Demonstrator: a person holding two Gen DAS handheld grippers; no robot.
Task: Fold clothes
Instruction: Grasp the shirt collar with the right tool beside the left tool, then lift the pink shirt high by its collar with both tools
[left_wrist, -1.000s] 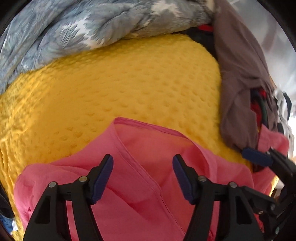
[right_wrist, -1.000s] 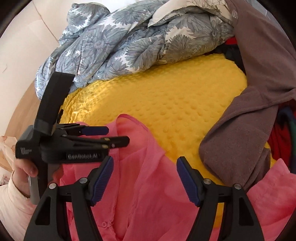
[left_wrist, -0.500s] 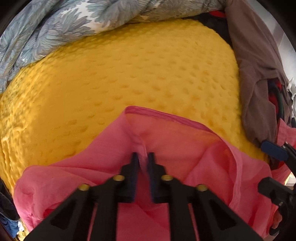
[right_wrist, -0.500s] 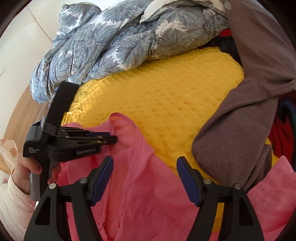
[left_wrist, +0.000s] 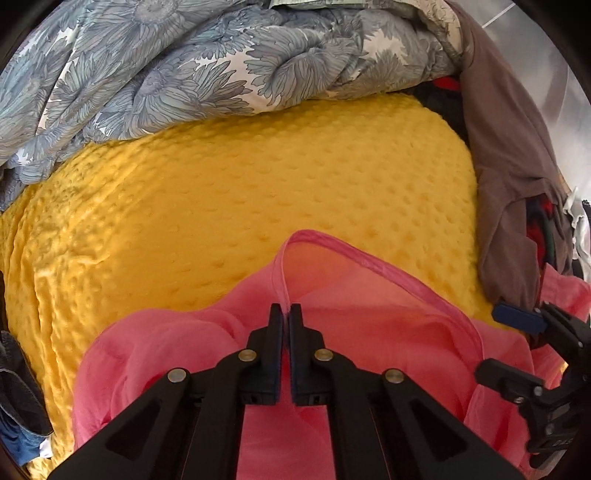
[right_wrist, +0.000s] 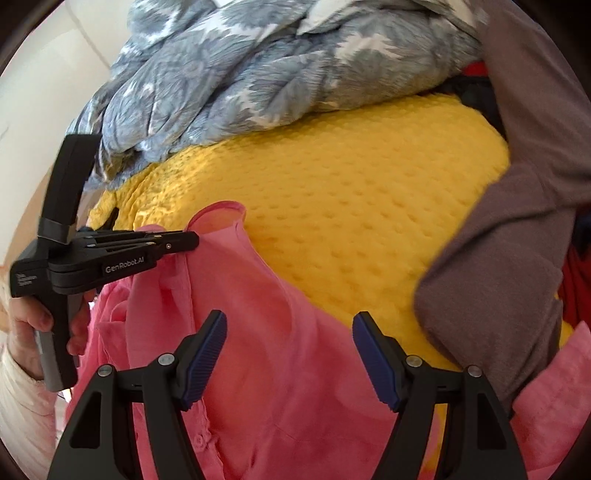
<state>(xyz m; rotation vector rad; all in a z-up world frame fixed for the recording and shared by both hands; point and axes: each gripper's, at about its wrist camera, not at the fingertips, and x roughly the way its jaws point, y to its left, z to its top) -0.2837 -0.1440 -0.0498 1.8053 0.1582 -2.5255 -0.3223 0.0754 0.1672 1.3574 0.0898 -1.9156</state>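
Left gripper (left_wrist: 286, 314) pinched tight on hem of thin pink cotton shirt (left_wrist: 369, 314), which lies crumpled on dimpled yellow fleece blanket (left_wrist: 258, 192). Right gripper (right_wrist: 288, 332) spread wide, holding nothing, above shirt. Grey-blue floral quilt (right_wrist: 240, 66) behind; brown garment (right_wrist: 517, 240) at right.

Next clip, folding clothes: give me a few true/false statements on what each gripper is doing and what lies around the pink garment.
1. The left gripper is shut on the pink shirt. True.
2. The right gripper grips the brown garment. False: it is open, over the pink shirt.
3. The pink shirt lies on a yellow dimpled blanket. True.
4. The floral duvet is red. False: grey-blue and white.
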